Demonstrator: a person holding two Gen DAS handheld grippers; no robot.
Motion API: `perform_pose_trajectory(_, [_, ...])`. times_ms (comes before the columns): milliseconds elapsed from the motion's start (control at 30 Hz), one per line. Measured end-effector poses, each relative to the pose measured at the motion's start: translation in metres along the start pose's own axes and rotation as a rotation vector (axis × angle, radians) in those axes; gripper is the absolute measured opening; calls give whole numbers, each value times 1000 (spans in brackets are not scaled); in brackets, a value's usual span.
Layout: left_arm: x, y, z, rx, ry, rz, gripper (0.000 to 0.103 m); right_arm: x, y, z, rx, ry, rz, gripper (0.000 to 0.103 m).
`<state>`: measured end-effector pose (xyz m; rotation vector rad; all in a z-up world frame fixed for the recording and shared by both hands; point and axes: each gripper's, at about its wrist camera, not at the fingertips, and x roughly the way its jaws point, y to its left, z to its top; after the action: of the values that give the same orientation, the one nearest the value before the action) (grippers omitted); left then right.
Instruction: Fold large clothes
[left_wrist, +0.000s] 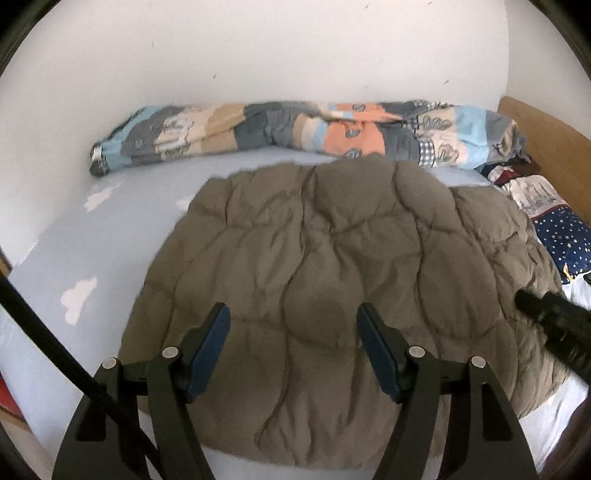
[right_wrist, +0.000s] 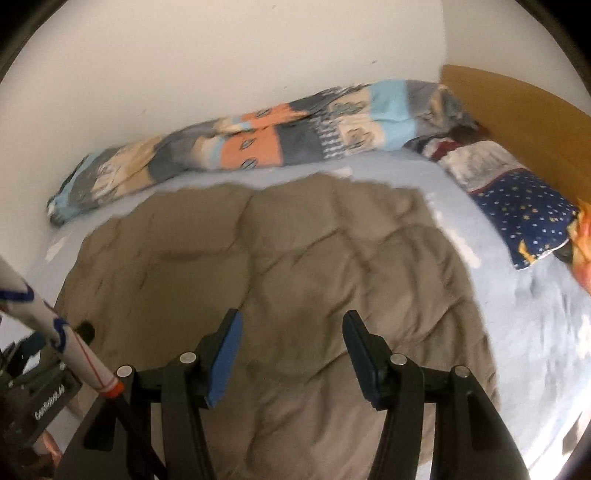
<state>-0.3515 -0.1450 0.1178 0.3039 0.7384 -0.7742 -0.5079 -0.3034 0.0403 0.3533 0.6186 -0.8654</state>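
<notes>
A padded, quilted grey-brown jacket (left_wrist: 325, 266) lies spread flat on the bed, filling the middle of both views (right_wrist: 280, 258). My left gripper (left_wrist: 293, 317) hovers over its near part, open, blue pads apart, nothing between them. My right gripper (right_wrist: 292, 321) hangs over the same jacket further right, also open and empty. In the left wrist view a black finger (left_wrist: 532, 306) of the right gripper pokes in over the jacket's right edge. The left gripper's body (right_wrist: 40, 398) shows at the right wrist view's lower left.
The light blue bedsheet (left_wrist: 110, 229) with white cloud shapes surrounds the jacket. A rolled patchwork duvet (left_wrist: 295, 129) lies along the white wall at the back. A star-patterned pillow (right_wrist: 528, 218) and a wooden headboard (right_wrist: 524, 110) are at the right. A black cable (left_wrist: 44, 332) crosses the lower left.
</notes>
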Motion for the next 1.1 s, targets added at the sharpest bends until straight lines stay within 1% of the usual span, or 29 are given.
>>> perform_pose_trajectory(100, [22, 0, -9, -16, 93, 6, 70, 20, 7, -13, -28, 84, 16, 62])
perform_pose_trajectory(167, [29, 1, -12, -26, 116, 17, 72, 33, 1, -19, -23, 128, 25, 64])
perform_pose_trajectory(233, [26, -2, -15, 4, 94, 38, 73, 37, -3, -20, -11, 137, 39, 65])
perform_pose_trajectory(300, [16, -3, -19, 24, 73, 53, 73, 32, -3, -21, -9, 126, 45, 65])
perform_pose_trajectory(333, [10, -3, -21, 25, 66, 57, 73, 24, -6, -20, 6, 113, 64, 65])
perform_pose_trajectory(400, [-5, 1, -26, 13, 55, 55, 73, 6, -13, -21, 39, 83, 102, 65])
perform_pose_trajectory(467, [-22, 7, -31, -13, 43, 43, 73, -11, -19, -21, 44, 56, 92, 65])
perform_pose_trajectory(533, [-38, 12, -35, -26, 31, 51, 73, -23, -24, -22, 59, 40, 80, 65])
perform_pose_trajectory(633, [-55, 19, -40, -21, 35, 65, 73, -36, -32, -27, 105, 44, 103, 65])
perform_pose_trajectory(667, [-56, 21, -41, -21, 38, 68, 73, -39, -35, -30, 116, 45, 99, 66])
perform_pose_trajectory(767, [-52, 28, -42, -29, 83, 79, 73, -38, -36, -36, 118, 66, 88, 68])
perform_pose_trajectory(867, [-44, 32, -49, -11, 49, 109, 73, -32, -37, -40, 119, 82, 66, 68])
perform_pose_trajectory(900, [-39, 34, -57, 3, 34, 136, 73, -28, -38, -41, 120, 92, 64, 68])
perform_pose_trajectory(933, [-33, 37, -58, -20, 69, 141, 73, -25, -38, -42, 119, 101, 63, 68])
perform_pose_trajectory(967, [-28, 40, -57, -48, 99, 98, 73, -22, -37, -44, 116, 112, 62, 68])
perform_pose_trajectory(1000, [-26, 43, -55, -72, 102, 45, 73, -16, -36, -45, 107, 129, 57, 68])
perform_pose_trajectory(1067, [-21, 43, -55, -75, 107, 65, 73, -6, -35, -46, 103, 158, 48, 68])
perform_pose_trajectory(1100, [-18, 43, -56, -78, 116, 59, 73, -2, -35, -48, 104, 169, 47, 68])
